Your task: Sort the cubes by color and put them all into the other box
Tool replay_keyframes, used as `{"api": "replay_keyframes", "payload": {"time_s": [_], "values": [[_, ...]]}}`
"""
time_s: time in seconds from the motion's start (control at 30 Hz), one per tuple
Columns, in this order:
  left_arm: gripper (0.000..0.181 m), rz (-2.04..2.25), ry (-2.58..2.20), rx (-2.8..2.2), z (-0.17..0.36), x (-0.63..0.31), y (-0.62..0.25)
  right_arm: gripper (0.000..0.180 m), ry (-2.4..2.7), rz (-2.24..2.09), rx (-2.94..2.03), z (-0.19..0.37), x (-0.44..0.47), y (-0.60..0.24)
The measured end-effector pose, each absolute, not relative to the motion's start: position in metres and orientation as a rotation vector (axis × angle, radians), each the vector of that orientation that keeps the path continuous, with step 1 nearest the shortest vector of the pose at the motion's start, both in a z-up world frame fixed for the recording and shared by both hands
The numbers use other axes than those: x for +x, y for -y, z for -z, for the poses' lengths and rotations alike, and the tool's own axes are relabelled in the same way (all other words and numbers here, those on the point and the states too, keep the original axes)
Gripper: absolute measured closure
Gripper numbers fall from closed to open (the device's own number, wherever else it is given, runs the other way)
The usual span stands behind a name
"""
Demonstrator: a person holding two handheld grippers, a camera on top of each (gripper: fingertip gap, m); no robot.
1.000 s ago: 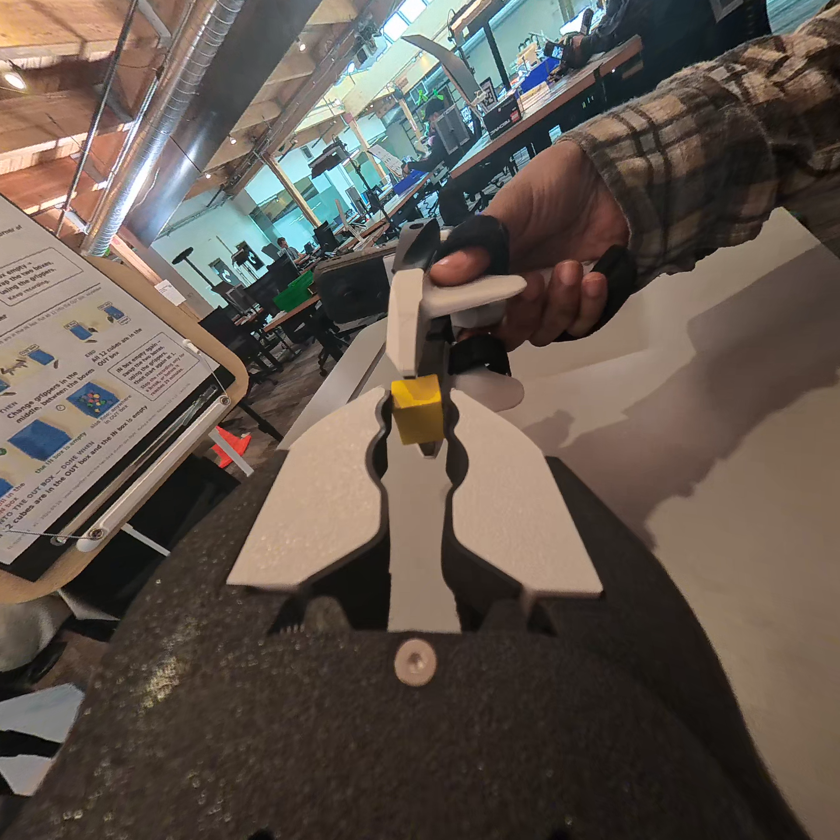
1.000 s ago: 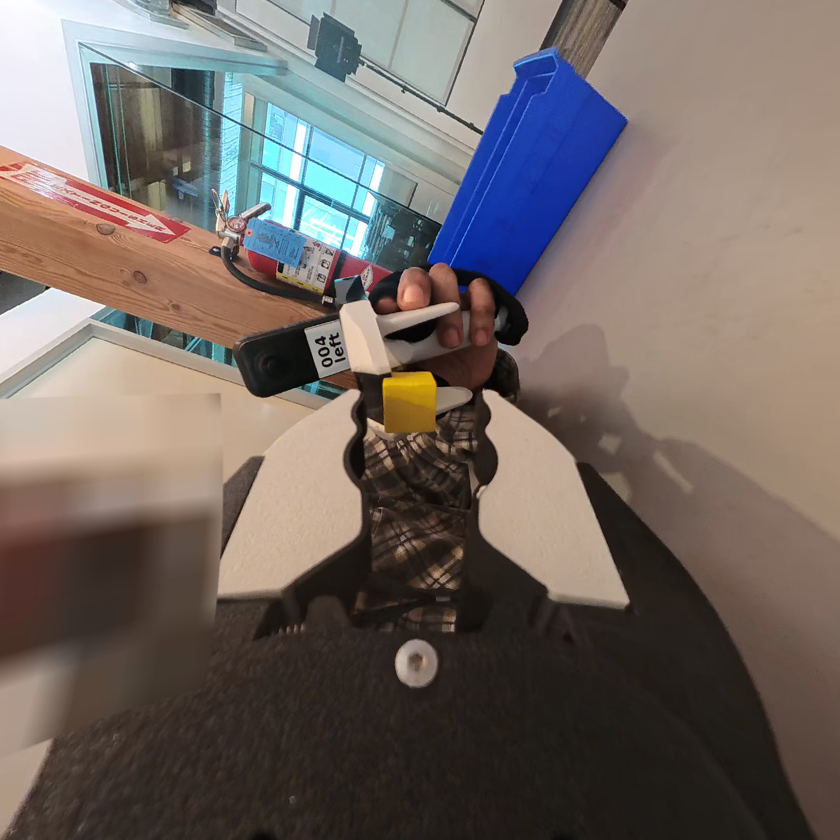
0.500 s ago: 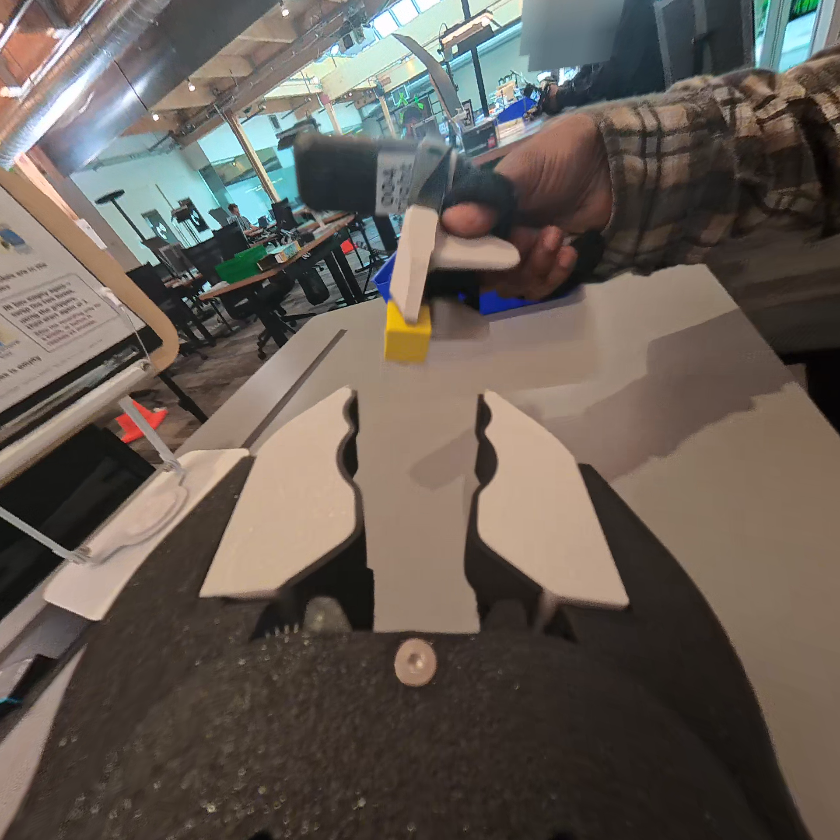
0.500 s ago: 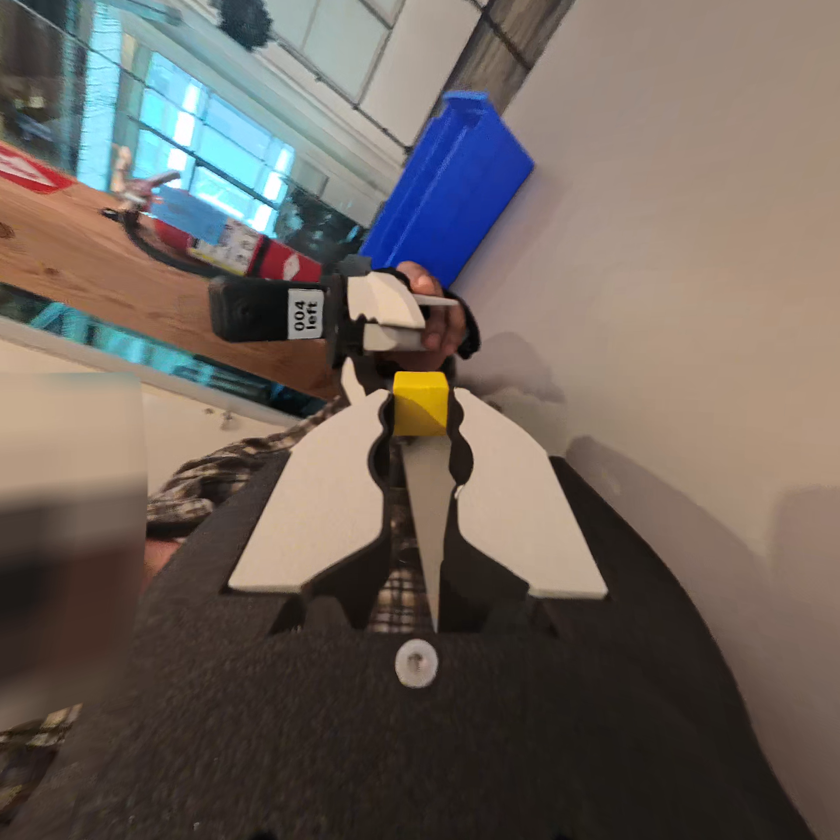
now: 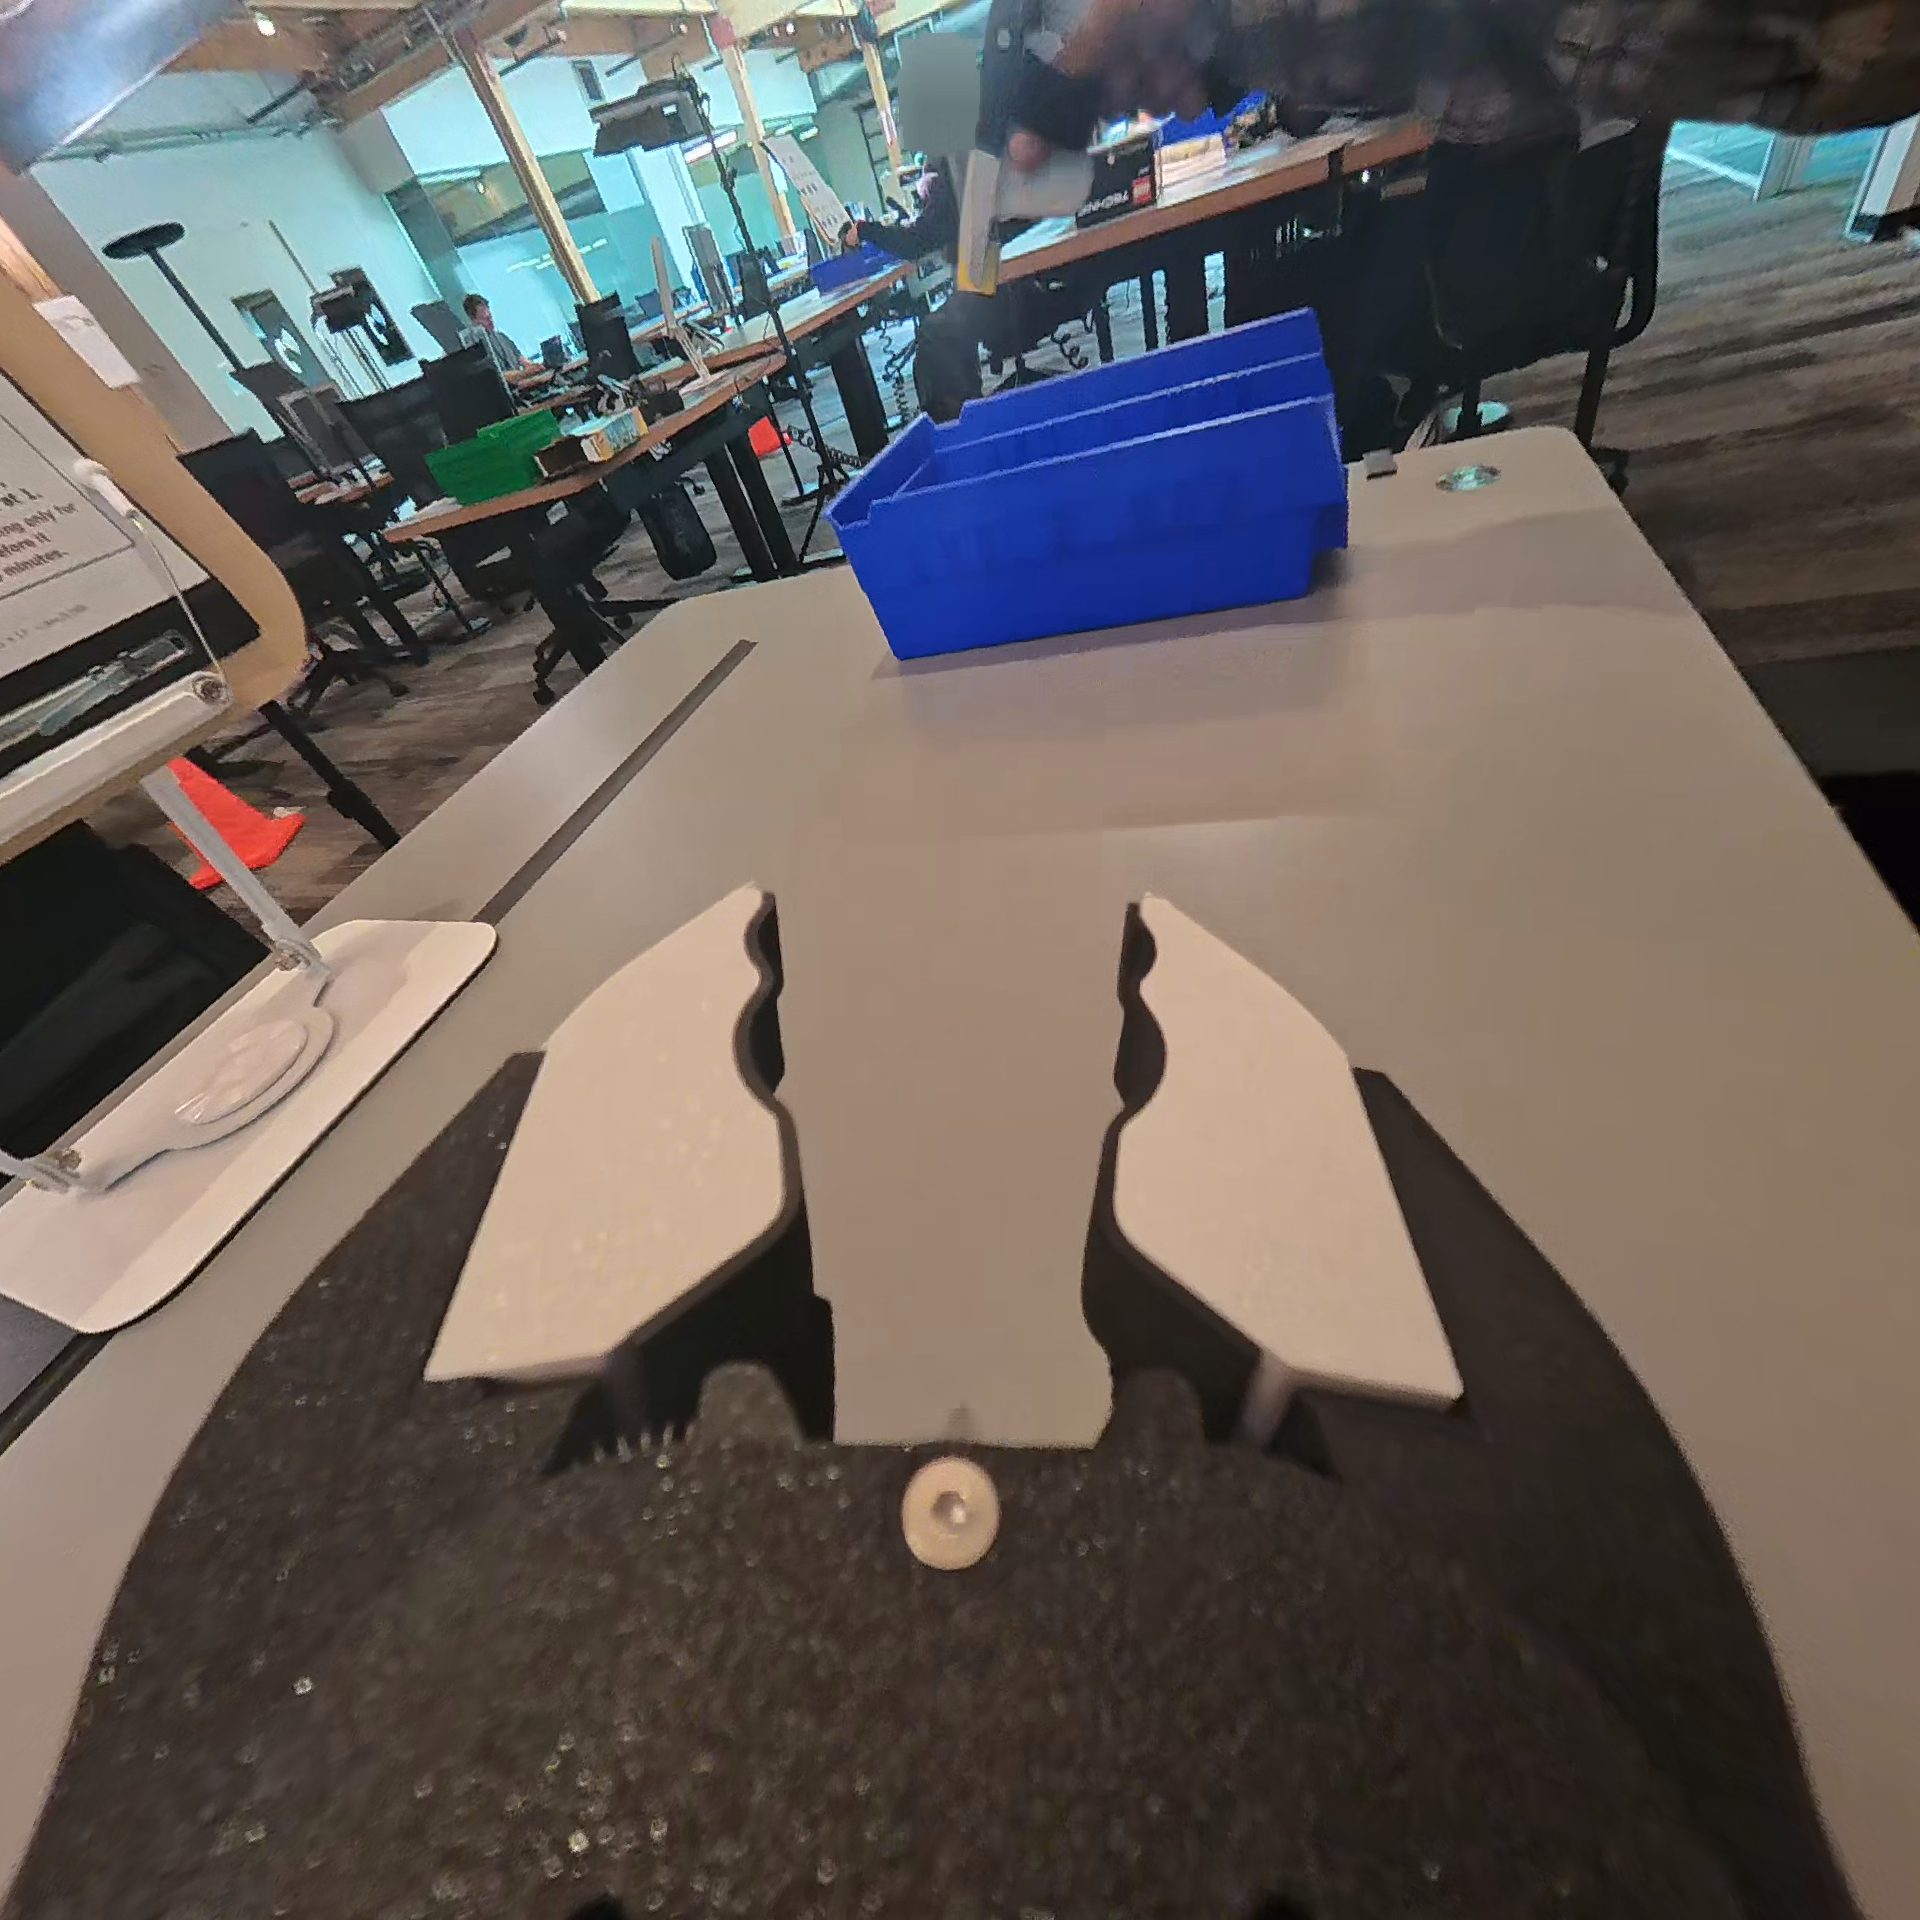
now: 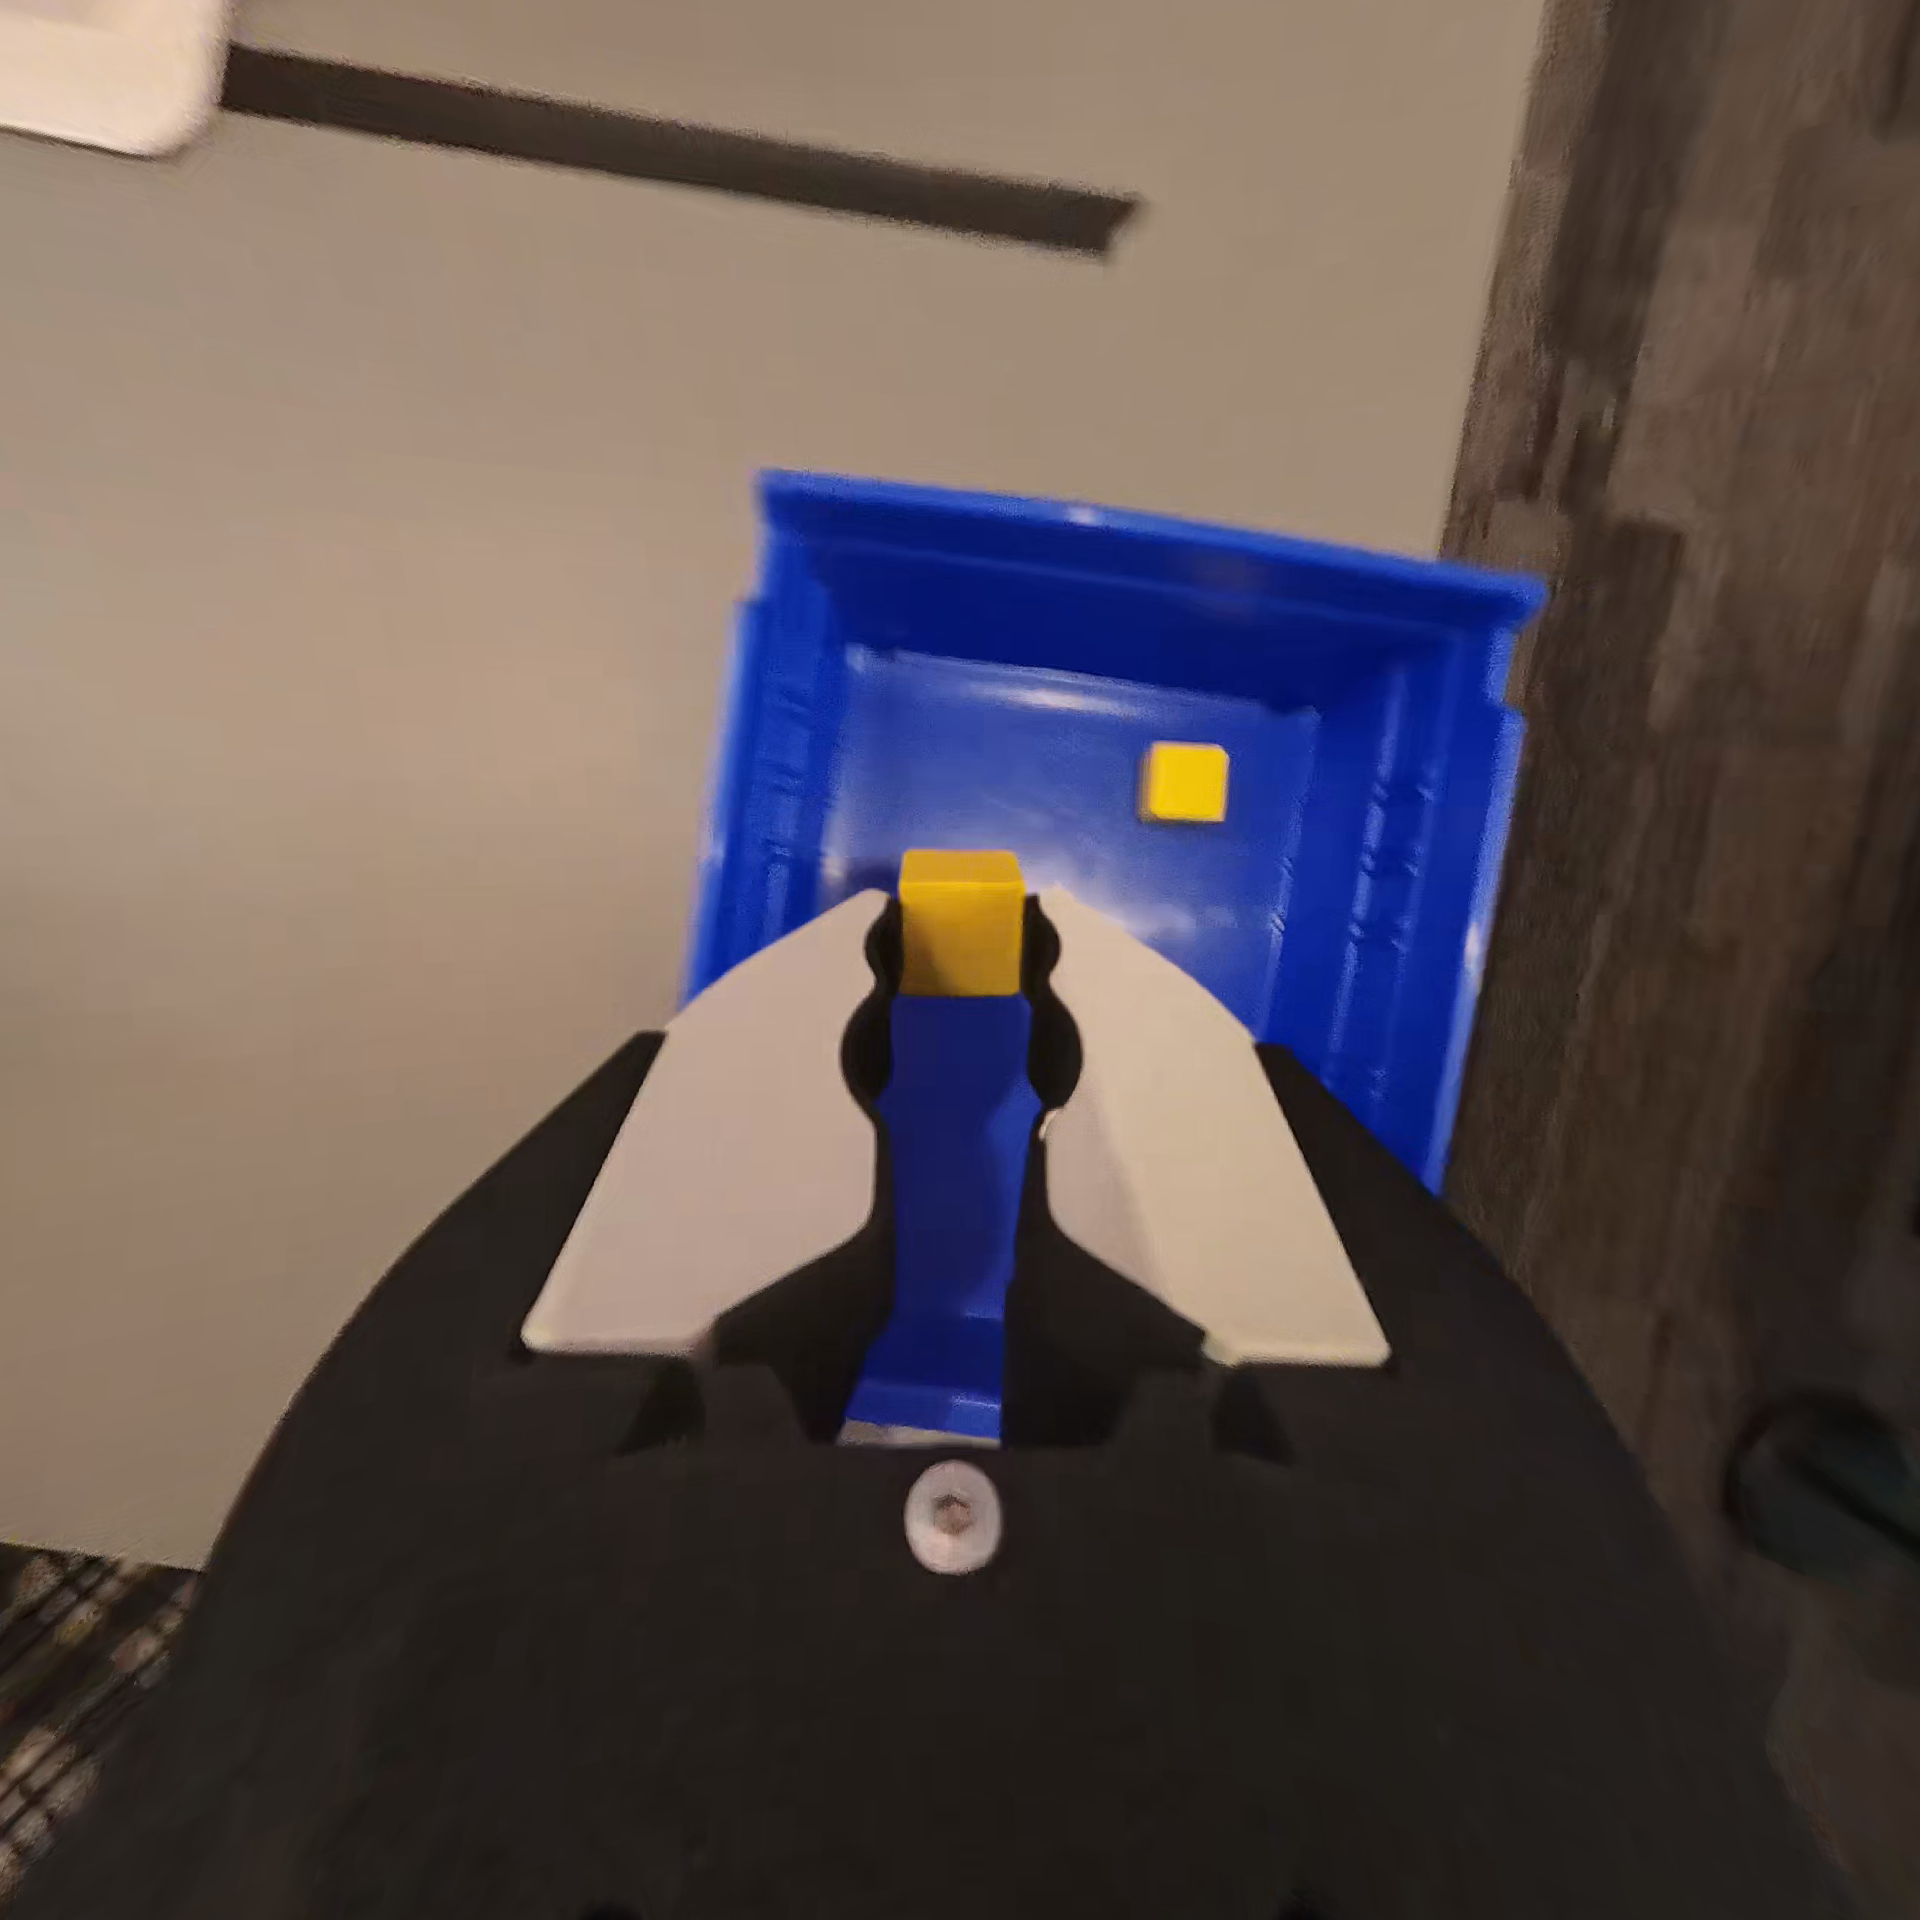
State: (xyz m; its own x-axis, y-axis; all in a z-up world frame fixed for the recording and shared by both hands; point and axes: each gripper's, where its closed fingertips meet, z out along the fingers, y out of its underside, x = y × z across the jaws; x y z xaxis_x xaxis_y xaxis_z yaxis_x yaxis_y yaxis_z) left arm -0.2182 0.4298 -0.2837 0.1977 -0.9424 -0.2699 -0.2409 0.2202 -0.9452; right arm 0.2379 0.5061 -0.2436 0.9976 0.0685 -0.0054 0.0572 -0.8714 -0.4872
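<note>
The right gripper (image 6: 961,914) pinches a yellow cube (image 6: 958,923) and hangs right above the blue box (image 6: 1132,582). The box floor lies straight under the cube. Another yellow cube (image 6: 1184,781) sits inside, off to one side. The left gripper (image 5: 948,925) is spread wide, empty, far from the box.

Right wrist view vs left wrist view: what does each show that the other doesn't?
Right only: the right tool shut on a yellow cube above the blue box, and a second yellow cube on its floor. Left only: the open, empty left tool, a white stand base, office desks behind. Both: the blue box and grey table.
</note>
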Motion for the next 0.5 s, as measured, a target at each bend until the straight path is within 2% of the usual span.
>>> {"api": "replay_keyframes", "payload": {"time_s": [0.23, 0.5], "values": [[0.125, 0.693, -1.36, -1.307, 0.303, -0.213, -0.432, 0.158, 0.011, 0.053, -2.881, 0.329, 0.296, -0.502], [0.127, 0.698, -1.372, -1.321, 0.307, -0.214, -0.432, 0.158, 0.026, 0.039, -2.973, 0.375, 0.301, -0.511]]}}
